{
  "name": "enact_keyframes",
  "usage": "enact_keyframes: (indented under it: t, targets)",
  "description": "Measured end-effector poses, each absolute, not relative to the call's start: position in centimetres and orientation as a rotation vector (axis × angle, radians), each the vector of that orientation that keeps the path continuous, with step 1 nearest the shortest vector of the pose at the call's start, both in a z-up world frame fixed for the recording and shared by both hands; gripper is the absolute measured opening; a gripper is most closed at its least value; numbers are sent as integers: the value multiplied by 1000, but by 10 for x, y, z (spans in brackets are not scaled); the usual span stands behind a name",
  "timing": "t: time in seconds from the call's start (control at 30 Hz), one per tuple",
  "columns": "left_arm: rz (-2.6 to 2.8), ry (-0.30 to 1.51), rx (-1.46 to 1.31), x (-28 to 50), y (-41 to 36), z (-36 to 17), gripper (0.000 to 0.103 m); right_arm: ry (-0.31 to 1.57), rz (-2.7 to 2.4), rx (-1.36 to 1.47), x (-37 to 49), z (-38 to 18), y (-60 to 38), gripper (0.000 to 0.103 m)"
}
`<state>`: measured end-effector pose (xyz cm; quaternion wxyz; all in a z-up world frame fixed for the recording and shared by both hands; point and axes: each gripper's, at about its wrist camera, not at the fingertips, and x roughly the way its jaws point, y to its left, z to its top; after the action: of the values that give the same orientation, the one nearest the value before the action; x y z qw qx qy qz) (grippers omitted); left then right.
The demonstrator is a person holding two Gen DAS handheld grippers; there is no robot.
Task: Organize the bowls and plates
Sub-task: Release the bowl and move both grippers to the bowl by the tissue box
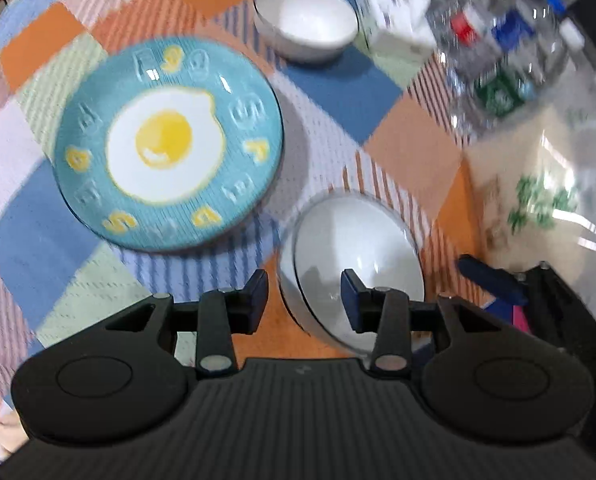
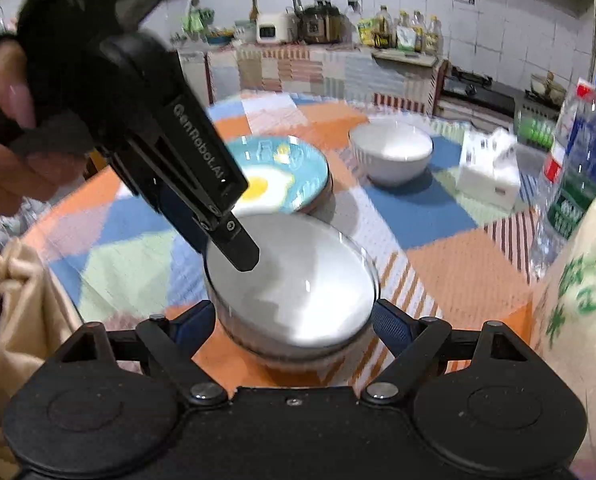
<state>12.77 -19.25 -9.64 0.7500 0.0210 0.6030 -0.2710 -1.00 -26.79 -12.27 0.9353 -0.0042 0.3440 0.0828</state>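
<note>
Two white bowls and one plate are in play here on the patchwork-cloth surface (image 1: 329,128). The near bowl (image 2: 294,280) sits right in front of the right gripper (image 2: 294,320), whose blue-padded fingers (image 2: 389,324) stand wide on either side of its wall; whether the pads actually press on it is too blurred to call. Over the same bowl (image 1: 357,248) hangs the left gripper (image 1: 303,300), pointing steeply down, its fingers (image 1: 258,296) partly apart, one outside the rim and one over the inside, not pinching the rim. From the right wrist view the left gripper (image 2: 238,248) comes in from upper left, its tip over the bowl's near-left edge, with a person's hand (image 2: 10,92) wrapped round its handle. Beyond the near bowl lies the blue plate with a fried-egg picture (image 1: 170,144), flat on the cloth. Further back, well apart, stands the second white bowl (image 1: 305,20), upright, beside a white box (image 2: 489,172). Water bottles (image 1: 497,40) crowd the right edge.
</note>
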Motion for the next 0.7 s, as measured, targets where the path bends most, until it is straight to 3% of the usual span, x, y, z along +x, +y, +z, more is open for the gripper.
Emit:
enact_keyframes:
  t: [0.37, 0.7]
  targets:
    - [-582, 1146, 8, 197, -214, -52, 39, 486, 169, 76, 46, -77, -326, 89]
    - [-562, 1074, -49, 285, -243, -94, 40, 667, 55, 113, 147, -142, -363, 89]
